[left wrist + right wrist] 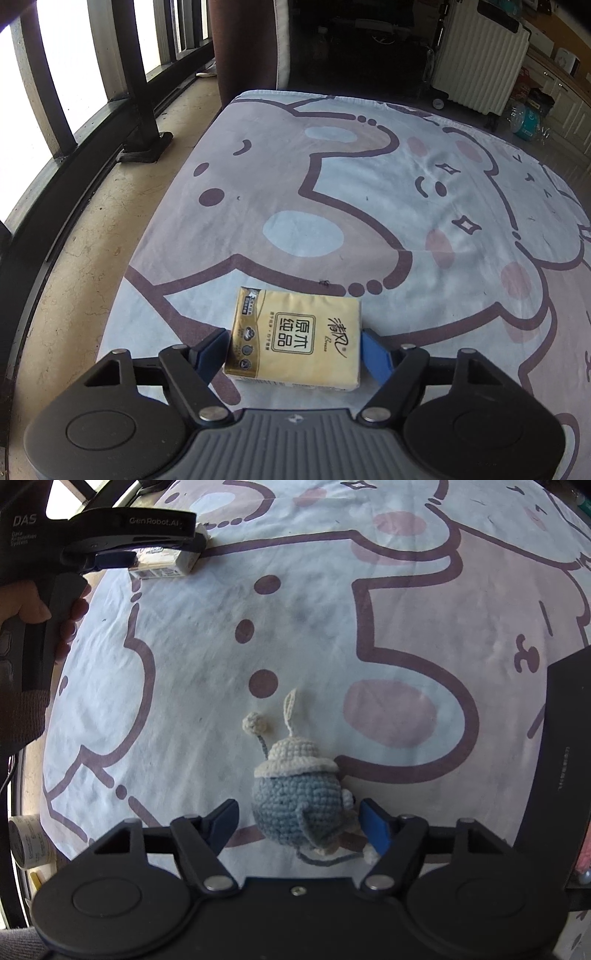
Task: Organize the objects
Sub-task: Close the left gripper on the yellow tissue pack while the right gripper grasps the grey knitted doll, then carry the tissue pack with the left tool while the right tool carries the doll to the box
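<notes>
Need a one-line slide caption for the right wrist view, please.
Right gripper straddles a blue crocheted toy on the cartoon bedsheet, with a gap at its left pad, while the left gripper closes around a tissue pack.

In the right wrist view, the black gripper body at the upper left covers much of the tissue pack [164, 565], the lower right of the crocheted doll [295, 797] is hidden behind a blue finger, and the black board [554, 746] runs off the right edge.

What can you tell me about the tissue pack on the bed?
The tissue pack is a flat, yellow, plastic-wrapped rectangle with dark print and a framed label on top. It lies flat on the cartoon bed sheet, near its edge. The left gripper straddles it; both blue pads look pressed against its short sides. In the right wrist view it is mostly hidden under that gripper.
</notes>
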The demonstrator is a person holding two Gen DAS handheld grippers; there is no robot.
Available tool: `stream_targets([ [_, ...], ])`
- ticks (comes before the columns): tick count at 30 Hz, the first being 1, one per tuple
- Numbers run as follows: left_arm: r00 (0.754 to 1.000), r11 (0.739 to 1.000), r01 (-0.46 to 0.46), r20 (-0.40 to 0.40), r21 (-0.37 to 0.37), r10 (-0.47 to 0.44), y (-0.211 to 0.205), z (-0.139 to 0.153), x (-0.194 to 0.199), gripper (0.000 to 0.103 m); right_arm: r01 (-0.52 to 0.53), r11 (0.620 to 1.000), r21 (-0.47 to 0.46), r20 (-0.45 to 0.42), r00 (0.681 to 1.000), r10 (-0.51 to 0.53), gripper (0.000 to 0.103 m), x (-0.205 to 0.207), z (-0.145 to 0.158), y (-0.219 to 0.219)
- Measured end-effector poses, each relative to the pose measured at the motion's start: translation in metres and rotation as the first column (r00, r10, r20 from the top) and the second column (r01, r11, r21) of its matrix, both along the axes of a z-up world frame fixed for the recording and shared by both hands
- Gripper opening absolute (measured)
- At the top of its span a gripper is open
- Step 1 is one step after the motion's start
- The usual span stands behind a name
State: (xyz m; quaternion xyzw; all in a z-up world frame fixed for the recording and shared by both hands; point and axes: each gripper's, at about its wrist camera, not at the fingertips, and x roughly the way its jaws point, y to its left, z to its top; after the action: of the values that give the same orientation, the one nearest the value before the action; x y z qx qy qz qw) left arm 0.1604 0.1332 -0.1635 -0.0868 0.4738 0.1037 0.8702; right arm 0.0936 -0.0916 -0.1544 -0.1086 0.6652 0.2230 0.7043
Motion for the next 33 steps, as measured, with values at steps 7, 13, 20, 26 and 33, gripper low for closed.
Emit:
stream_targets([
  [7,0.998,0.998,0.033,-0.049,0.053,-0.030,-0.009,-0.002,0.004,0.074,0.010,1.000,0.015,0.001,1.000,-0.010,0.057,0.004,0.004,-0.005],
  [13,0.997,0.996,0.046,-0.073,0.080,-0.040,-0.020,0.003,0.006,0.074,0.003,0.999,0.050,0.022,1.000,-0.004,0.057,0.005,0.015,-0.005],
  [20,0.998,0.996,0.036,-0.060,0.086,-0.031,-0.034,0.024,0.000,0.073,0.028,0.997,0.072,0.068,0.997,-0.033,0.057,0.008,0.031,-0.013],
  [26,0.994,0.994,0.059,-0.093,0.095,-0.050,-0.051,0.039,-0.010,0.073,0.073,0.993,0.087,0.138,0.987,-0.085,0.057,0.013,0.049,-0.025],
  [33,0.993,0.997,0.038,-0.113,0.063,-0.031,-0.060,0.058,-0.026,0.073,0.133,0.989,0.070,0.183,0.972,-0.144,0.057,0.015,0.062,-0.041],
])
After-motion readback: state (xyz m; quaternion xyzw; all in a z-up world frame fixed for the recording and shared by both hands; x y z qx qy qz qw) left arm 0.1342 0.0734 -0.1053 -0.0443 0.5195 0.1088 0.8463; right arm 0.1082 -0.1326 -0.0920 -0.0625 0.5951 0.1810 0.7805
